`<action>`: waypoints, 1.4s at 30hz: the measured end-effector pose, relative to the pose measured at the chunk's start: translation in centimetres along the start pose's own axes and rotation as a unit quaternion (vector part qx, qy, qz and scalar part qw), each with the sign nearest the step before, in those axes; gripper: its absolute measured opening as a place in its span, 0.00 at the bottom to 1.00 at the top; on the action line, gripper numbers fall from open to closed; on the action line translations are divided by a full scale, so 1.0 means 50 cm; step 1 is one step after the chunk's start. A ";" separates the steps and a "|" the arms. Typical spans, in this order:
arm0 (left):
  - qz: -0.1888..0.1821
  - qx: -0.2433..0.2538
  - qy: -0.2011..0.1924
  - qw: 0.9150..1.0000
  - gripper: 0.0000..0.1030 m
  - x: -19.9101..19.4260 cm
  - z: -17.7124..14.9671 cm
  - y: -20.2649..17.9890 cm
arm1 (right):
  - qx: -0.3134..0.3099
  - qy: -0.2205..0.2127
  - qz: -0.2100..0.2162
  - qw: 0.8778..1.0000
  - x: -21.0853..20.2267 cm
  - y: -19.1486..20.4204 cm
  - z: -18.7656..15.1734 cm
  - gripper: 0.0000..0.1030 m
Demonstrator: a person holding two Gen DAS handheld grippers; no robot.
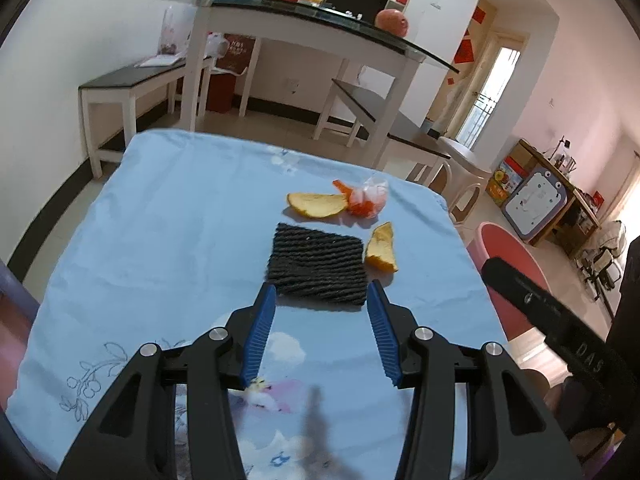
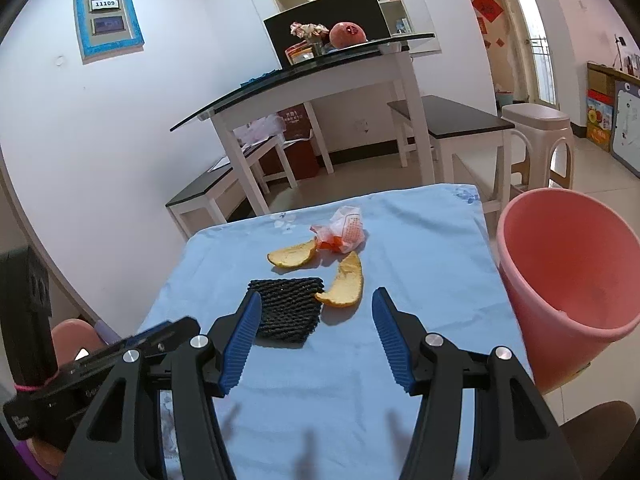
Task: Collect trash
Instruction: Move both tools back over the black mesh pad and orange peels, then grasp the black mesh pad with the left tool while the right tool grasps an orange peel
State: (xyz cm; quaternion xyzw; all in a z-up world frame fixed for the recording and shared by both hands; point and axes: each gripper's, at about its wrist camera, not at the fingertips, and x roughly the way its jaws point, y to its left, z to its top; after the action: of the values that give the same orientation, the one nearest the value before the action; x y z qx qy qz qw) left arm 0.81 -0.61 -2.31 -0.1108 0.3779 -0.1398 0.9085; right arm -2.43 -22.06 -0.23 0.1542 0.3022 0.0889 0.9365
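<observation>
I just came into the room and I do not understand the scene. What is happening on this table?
A person holds one pair of tongs in each hand, both open over a blue tablecloth, neither gripping anything. The left tongs face a black foam net; the right tongs hover near it. Two orange peels and a crumpled wrapper lie beyond. A pink bin waits at the table's right side. No trash collected yet.

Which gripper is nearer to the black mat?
Left. The left gripper has its fingers at the black mat's near edge; the right gripper sits slightly farther back, toward its right side.
</observation>
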 end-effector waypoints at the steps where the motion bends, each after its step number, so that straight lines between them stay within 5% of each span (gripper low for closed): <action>1: -0.004 -0.009 0.005 1.000 0.47 0.002 -0.001 0.005 | 0.004 0.001 -0.002 1.000 0.001 0.002 0.001 0.55; 11: -0.015 -0.085 0.052 0.995 0.47 0.050 -0.017 0.041 | 0.001 -0.002 -0.011 1.000 -0.011 -0.012 -0.002 0.55; 16: -0.024 -0.145 0.081 0.986 0.47 0.094 -0.008 0.049 | -0.007 -0.011 -0.013 1.000 -0.018 -0.036 -0.003 0.55; 21: 0.004 -0.177 0.100 0.979 0.46 0.147 0.012 0.042 | -0.018 -0.020 -0.014 1.000 -0.026 -0.057 -0.002 0.55; 28: 0.055 -0.169 0.090 0.980 0.44 0.187 0.038 0.030 | -0.030 -0.008 -0.004 1.000 -0.008 -0.078 0.006 0.55; 30: 0.075 -0.156 0.087 0.981 0.24 0.193 0.043 0.029 | -0.024 0.009 0.008 1.000 0.011 -0.085 0.012 0.55; 33: 0.083 -0.150 0.085 0.981 0.10 0.202 0.048 0.039 | -0.008 0.035 0.027 0.999 0.043 -0.094 0.022 0.55; 42: 0.083 -0.101 0.041 0.991 0.07 0.168 0.081 0.060 | -0.014 0.110 0.050 0.993 0.185 -0.095 0.061 0.55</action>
State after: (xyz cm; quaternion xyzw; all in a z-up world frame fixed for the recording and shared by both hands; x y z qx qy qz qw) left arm 9.89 -0.24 -5.94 -0.1645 0.4348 -0.0297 0.8849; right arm 7.14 -24.85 -4.50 0.1452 0.3944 0.1566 0.8938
